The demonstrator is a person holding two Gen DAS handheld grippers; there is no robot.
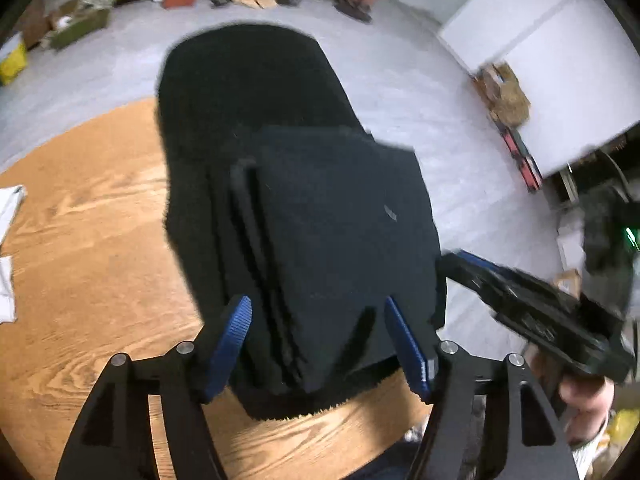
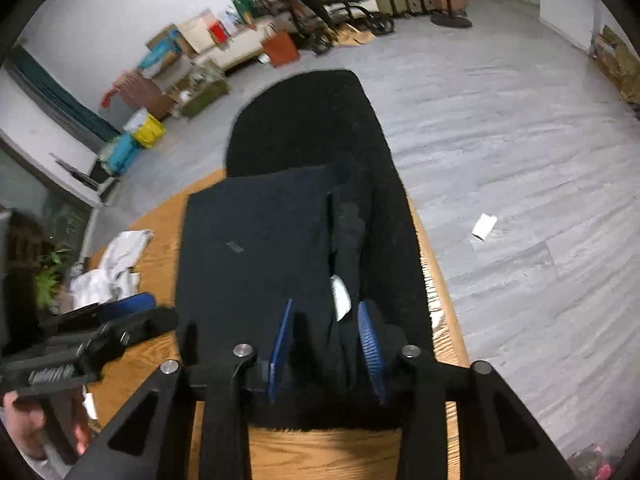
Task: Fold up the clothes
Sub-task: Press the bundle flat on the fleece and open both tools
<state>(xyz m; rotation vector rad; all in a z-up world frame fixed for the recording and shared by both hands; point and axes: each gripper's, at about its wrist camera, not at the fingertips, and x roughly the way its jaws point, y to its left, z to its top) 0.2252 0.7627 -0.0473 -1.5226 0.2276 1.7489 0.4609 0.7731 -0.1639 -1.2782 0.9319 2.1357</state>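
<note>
Your left tongs [image 1: 318, 344] and right tongs [image 2: 326, 348] share one build: black angular linkages, silver round screws, ribbed blue finger pads [image 1: 230, 348].

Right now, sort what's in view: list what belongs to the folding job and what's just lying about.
Belongs to the job:
- folded dark garment
- black fuzzy mat under it
- left gripper, fingers apart around the garment
- right gripper, fingers apart over the garment's edge

Just lying about:
- white crumpled cloth on the wooden table
- white scrap on the floor
</note>
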